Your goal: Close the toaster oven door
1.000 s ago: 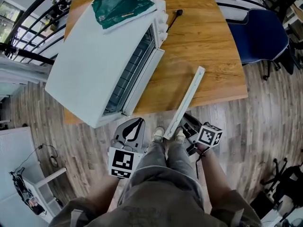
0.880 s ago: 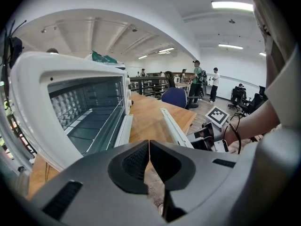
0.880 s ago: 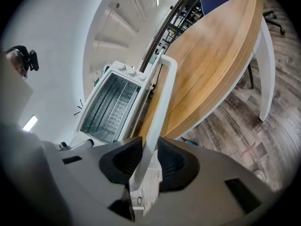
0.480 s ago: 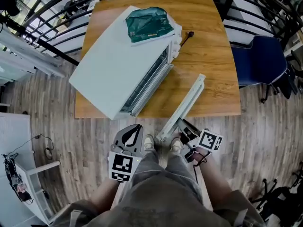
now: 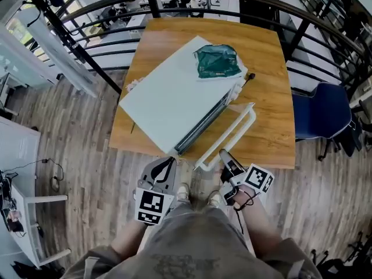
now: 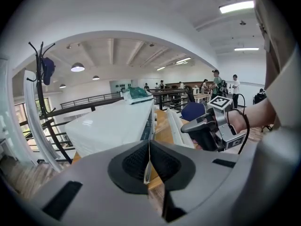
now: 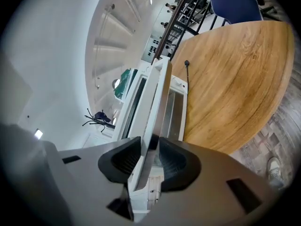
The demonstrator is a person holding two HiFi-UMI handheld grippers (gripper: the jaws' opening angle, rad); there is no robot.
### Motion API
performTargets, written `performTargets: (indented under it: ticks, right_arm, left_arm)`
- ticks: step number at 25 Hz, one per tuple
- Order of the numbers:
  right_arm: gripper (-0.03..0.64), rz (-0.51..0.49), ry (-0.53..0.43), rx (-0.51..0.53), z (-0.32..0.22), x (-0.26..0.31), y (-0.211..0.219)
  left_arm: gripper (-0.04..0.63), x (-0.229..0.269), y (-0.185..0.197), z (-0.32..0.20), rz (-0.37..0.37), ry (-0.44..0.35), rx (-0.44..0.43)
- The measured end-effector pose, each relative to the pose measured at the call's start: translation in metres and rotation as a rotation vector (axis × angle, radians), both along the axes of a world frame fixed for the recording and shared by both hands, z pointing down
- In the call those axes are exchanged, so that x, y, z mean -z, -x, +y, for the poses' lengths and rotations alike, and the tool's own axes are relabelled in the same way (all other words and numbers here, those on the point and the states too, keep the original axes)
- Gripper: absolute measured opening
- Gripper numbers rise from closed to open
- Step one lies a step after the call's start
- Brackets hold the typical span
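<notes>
Toaster oven (image 5: 174, 106), white, sits slantwise at centre of head view on the wooden worktop (image 5: 267, 51), w/ a green pouch (image 5: 216, 61) lying on its top toward upper right. Oven door (image 5: 203, 122) isn't shut. It stands out from the oven's front. Its long white door handle (image 5: 232, 133) runs down-frame to just past the worktop's near edge.

R claw (image 5: 223, 155) is at lower centre-right of head view, at the handle's near end. In the right gripper view the handle passes straight up btw the pads (image 7: 123, 160), which look to lie against both its sides, and the jaws are easing apart.

L claw (image 5: 167, 161) is at lower centre-left, over the wood floor (image 5: 87, 156), just short of the worktop edge and apart from the oven. In the left gripper view its jaws are pressed together w/ nothing btw them, w/ the oven ahead and the R claw at frame right.

Person's shoes (image 5: 183, 193) show btw the two claws. Blue chair (image 5: 317, 115) stands at right edge of head view, beside the worktop.
</notes>
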State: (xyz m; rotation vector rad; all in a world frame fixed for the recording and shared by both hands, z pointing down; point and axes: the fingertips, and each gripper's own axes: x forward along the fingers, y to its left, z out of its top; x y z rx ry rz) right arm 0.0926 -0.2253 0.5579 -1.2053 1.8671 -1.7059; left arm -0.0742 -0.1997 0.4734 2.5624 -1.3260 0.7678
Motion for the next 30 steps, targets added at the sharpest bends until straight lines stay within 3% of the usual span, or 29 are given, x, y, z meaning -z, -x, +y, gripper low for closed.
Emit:
performTargets:
  ticks: [6, 11, 15, 20, 24, 30]
  right_arm:
    - [0.150, 0.001, -0.063, 0.039, -0.046, 0.028, 0.035]
    - [0.153, 0.030, -0.060, 0.072, -0.070, 0.039, 0.058]
    - [0.155, 0.024, -0.044, 0.078, -0.070, 0.040, 0.058]
    - [0.153, 0.118, -0.061, 0.101, -0.064, 0.045, 0.052]
    - [0.115, 0.149, -0.178, 0.089, -0.059, 0.085, 0.038]
    - [0.085, 0.214, -0.454, 0.059, -0.053, 0.195, 0.004]
  left_arm:
    - [0.021, 0.010, 0.031, -0.007, 0.003, -0.024, 0.059]
    - [0.021, 0.016, 0.056, -0.006, 0.011, -0.027, 0.107]
    - [0.021, 0.021, 0.064, -0.004, 0.022, -0.038, 0.137]
    - [0.021, 0.034, 0.063, -0.009, 0.036, -0.071, 0.125]
    - [0.021, 0.054, 0.058, -0.019, 0.043, -0.121, 0.101]
    - [0.021, 0.111, 0.044, -0.045, 0.103, -0.235, 0.056]
